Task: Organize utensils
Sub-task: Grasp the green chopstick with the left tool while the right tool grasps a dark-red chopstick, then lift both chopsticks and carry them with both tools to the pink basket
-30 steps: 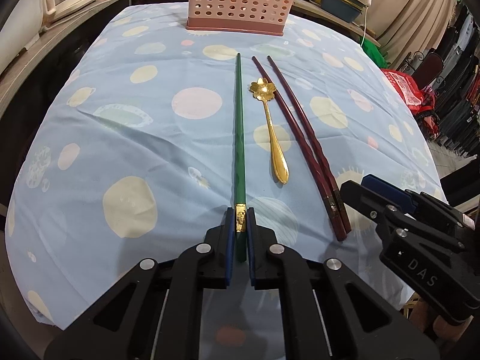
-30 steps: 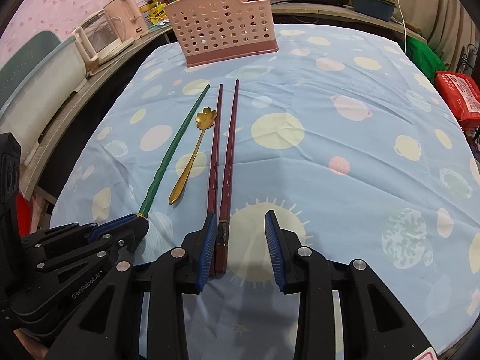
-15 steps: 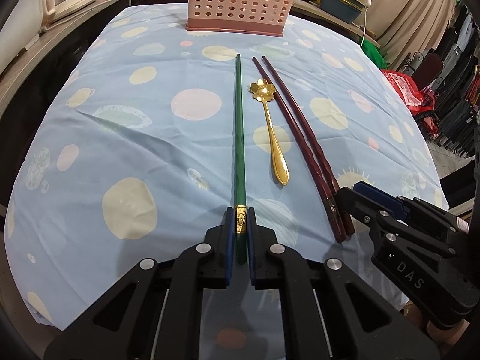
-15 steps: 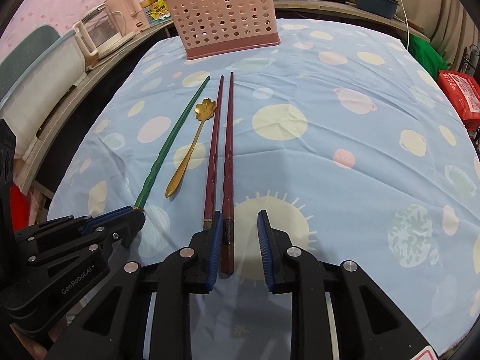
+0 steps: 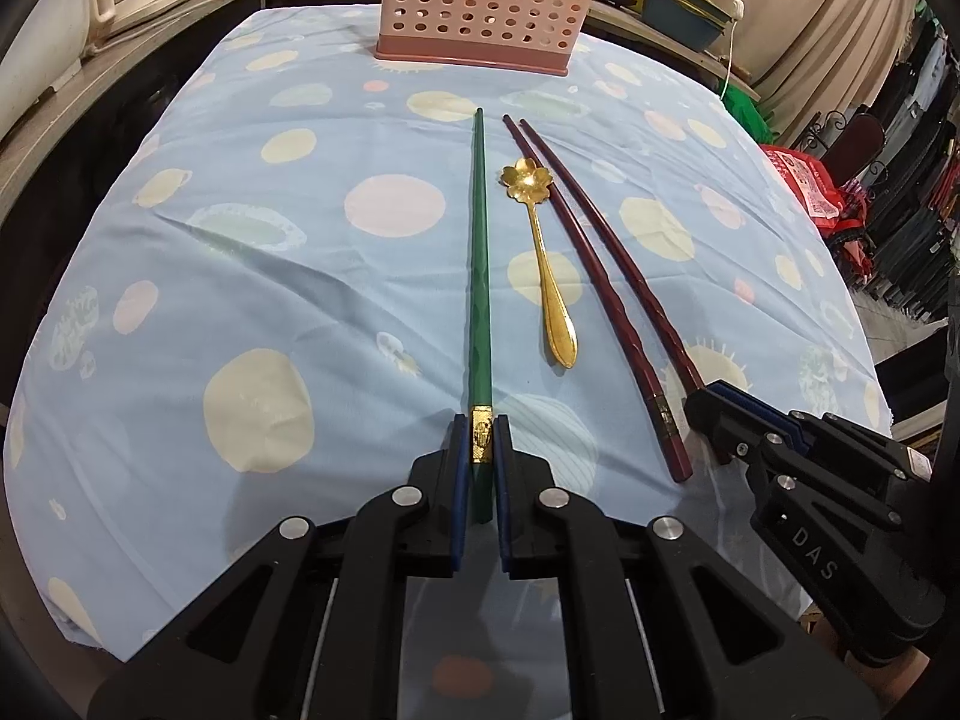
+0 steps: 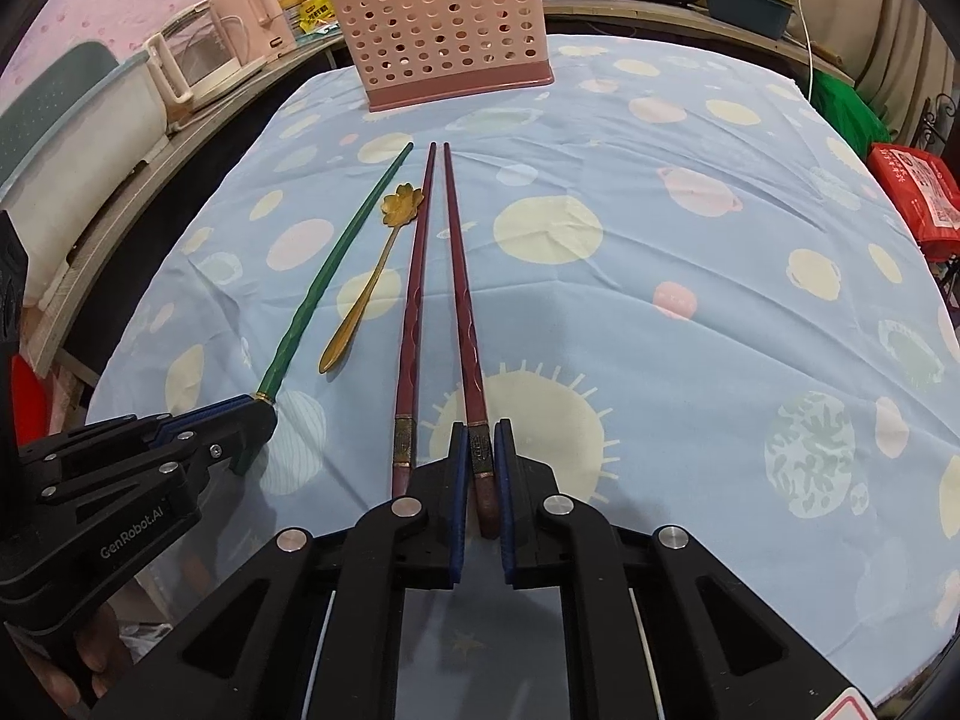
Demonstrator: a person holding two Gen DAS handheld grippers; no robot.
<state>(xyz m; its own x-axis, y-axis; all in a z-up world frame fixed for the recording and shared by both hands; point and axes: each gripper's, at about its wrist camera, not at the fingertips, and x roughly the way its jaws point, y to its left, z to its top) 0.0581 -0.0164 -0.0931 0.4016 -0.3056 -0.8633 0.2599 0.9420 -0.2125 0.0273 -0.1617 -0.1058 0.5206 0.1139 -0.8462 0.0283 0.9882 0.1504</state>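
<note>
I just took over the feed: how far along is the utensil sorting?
Nothing from the cloth sits in the pink basket yet. In hand: left gripper shut on the green chopstick, right gripper shut on one red chopstick. Left lying: the other red chopstick and gold spoon.

Table under a pale blue spotted tablecloth (image 6: pixel 690 252), wooden counter (image 6: pixel 138 162) along the left holding a cream kettle (image 6: pixel 240 18), beige curtain (image 5: pixel 822 18), red bag (image 6: pixel 918 192) at right

The spoon (image 5: pixel 543 258) is shiny gold metal, the basket (image 5: pixel 480 6) is holey pink plastic, the tablecloth (image 5: pixel 240 252) soft cloth.
</note>
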